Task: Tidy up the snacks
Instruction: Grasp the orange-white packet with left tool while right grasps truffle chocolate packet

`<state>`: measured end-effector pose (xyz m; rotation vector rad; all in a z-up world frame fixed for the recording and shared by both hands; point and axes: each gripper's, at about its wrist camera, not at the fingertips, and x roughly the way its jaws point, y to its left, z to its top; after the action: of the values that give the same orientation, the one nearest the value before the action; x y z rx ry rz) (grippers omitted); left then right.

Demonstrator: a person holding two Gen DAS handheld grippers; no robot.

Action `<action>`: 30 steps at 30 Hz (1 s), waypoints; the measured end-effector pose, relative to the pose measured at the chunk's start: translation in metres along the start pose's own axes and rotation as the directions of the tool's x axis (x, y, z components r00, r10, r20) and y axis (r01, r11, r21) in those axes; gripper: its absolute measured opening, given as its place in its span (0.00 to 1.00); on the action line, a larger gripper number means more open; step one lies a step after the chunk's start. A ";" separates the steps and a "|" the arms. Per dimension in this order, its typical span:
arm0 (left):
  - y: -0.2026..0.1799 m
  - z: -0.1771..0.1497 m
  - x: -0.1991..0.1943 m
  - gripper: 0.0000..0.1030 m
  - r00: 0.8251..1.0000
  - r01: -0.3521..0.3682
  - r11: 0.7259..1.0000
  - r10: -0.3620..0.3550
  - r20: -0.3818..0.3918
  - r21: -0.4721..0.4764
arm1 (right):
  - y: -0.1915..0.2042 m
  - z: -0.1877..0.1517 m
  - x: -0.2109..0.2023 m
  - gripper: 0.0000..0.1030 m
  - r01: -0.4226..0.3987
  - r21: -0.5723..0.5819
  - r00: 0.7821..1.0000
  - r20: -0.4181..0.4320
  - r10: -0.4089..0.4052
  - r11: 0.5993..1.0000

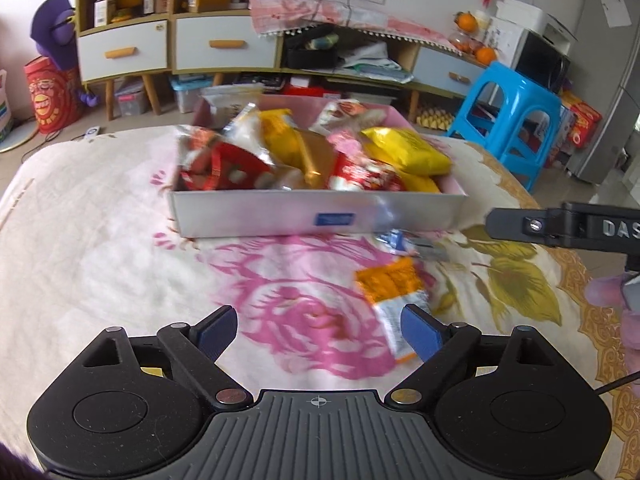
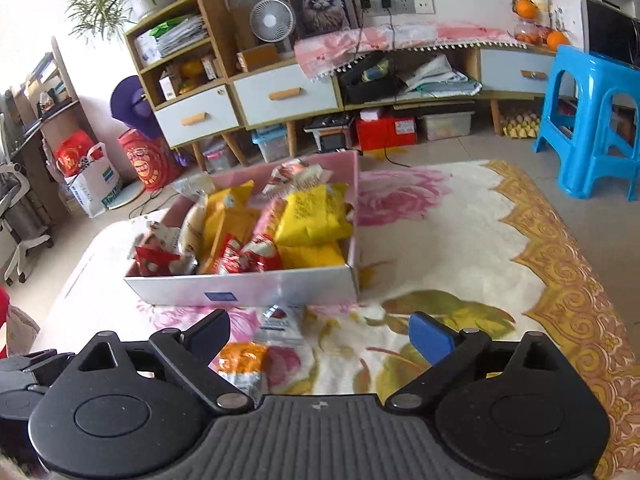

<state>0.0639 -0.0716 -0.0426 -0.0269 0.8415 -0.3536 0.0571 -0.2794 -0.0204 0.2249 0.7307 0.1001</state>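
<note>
A white cardboard box (image 1: 280, 216) with a pink inside stands on the floral cloth, filled with several yellow and red snack packets (image 1: 404, 150). It also shows in the right wrist view (image 2: 256, 290). An orange-and-white packet (image 1: 394, 292) and a small white-blue packet (image 1: 404, 240) lie on the cloth in front of the box. They also show in the right wrist view: the orange packet (image 2: 242, 364) and the white packet (image 2: 278, 326). My left gripper (image 1: 320, 330) is open and empty, the orange packet by its right finger. My right gripper (image 2: 320, 338) is open and empty, above both packets.
The table's floral cloth (image 1: 120, 260) spreads to the left and right of the box. A blue plastic stool (image 2: 596, 120) stands beyond the table's right side. Low cabinets (image 2: 280, 98) line the far wall. The right gripper's finger (image 1: 560, 226) reaches in at the right in the left wrist view.
</note>
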 end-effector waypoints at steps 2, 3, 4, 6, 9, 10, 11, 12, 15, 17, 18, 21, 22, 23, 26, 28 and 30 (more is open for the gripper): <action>-0.010 -0.002 0.004 0.88 1.000 0.006 1.000 -0.006 -0.002 0.006 | -0.005 -0.002 0.000 0.87 0.018 0.011 1.000 -0.002 -0.018 1.000; -0.015 -0.002 0.006 0.88 1.000 0.008 1.000 -0.008 -0.005 0.011 | -0.007 -0.002 0.001 0.87 0.026 0.019 1.000 -0.003 -0.026 0.999; -0.019 -0.003 0.009 0.88 1.000 0.011 1.000 -0.011 -0.007 0.016 | -0.009 -0.002 0.002 0.87 0.033 0.026 0.999 -0.006 -0.033 0.999; -0.027 -0.005 0.014 0.88 1.000 0.015 1.000 -0.015 -0.013 0.025 | -0.013 -0.002 0.004 0.87 0.043 0.038 0.999 -0.011 -0.043 0.998; -0.036 -0.008 0.022 0.88 1.000 0.016 0.999 -0.016 -0.024 0.031 | -0.014 -0.002 0.005 0.87 0.047 0.038 0.999 -0.017 -0.047 0.998; -0.038 -0.008 0.025 0.88 0.999 0.019 0.999 -0.018 -0.026 0.032 | -0.014 -0.002 0.006 0.87 0.048 0.035 0.999 -0.018 -0.048 0.998; -0.040 -0.009 0.027 0.88 0.999 0.026 0.999 -0.025 -0.024 0.033 | -0.014 -0.001 0.007 0.87 0.049 0.031 0.999 -0.020 -0.049 0.998; -0.042 -0.009 0.028 0.88 0.999 0.033 0.999 -0.033 -0.019 0.033 | -0.014 -0.002 0.008 0.87 0.051 0.029 0.999 -0.022 -0.050 0.998; -0.046 -0.008 0.034 0.85 0.999 0.038 0.999 -0.038 -0.004 0.038 | -0.016 -0.001 0.013 0.87 0.052 0.031 0.998 -0.034 -0.051 0.998; -0.050 -0.007 0.035 0.83 0.999 0.035 0.998 -0.035 0.005 0.052 | -0.016 0.000 0.017 0.87 0.051 0.036 0.998 -0.044 -0.050 0.998; -0.050 -0.007 0.035 0.76 0.999 0.036 0.998 -0.037 0.009 0.056 | -0.017 0.000 0.019 0.87 0.047 0.040 0.998 -0.050 -0.045 0.998; -0.049 -0.005 0.035 0.50 1.000 0.011 0.998 -0.013 0.020 0.069 | -0.017 0.002 0.028 0.87 0.023 0.063 0.997 -0.075 -0.019 0.998; -0.046 -0.004 0.034 0.46 1.000 0.007 0.998 -0.008 0.023 0.070 | -0.016 0.002 0.031 0.87 0.018 0.072 0.996 -0.083 -0.012 0.997; -0.043 -0.004 0.033 0.37 1.000 0.007 0.998 -0.009 0.024 0.065 | -0.015 0.003 0.034 0.87 0.013 0.080 0.996 -0.091 -0.005 0.997; -0.030 -0.002 0.031 0.33 0.999 0.032 0.998 -0.033 0.017 0.046 | -0.011 0.004 0.043 0.86 -0.002 0.096 0.994 -0.111 0.013 0.995; -0.024 -0.002 0.029 0.33 1.000 0.024 0.999 -0.025 0.018 0.048 | -0.009 0.005 0.049 0.82 -0.006 0.106 0.992 -0.121 0.019 0.994; -0.017 -0.001 0.027 0.33 1.000 0.013 0.999 -0.014 0.016 0.044 | -0.006 0.005 0.054 0.77 -0.006 0.111 0.991 -0.130 0.021 0.994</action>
<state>0.0743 -0.0964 -0.0604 0.0055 0.8170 -0.3843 0.1006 -0.2766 -0.0528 0.3313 0.8663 0.0879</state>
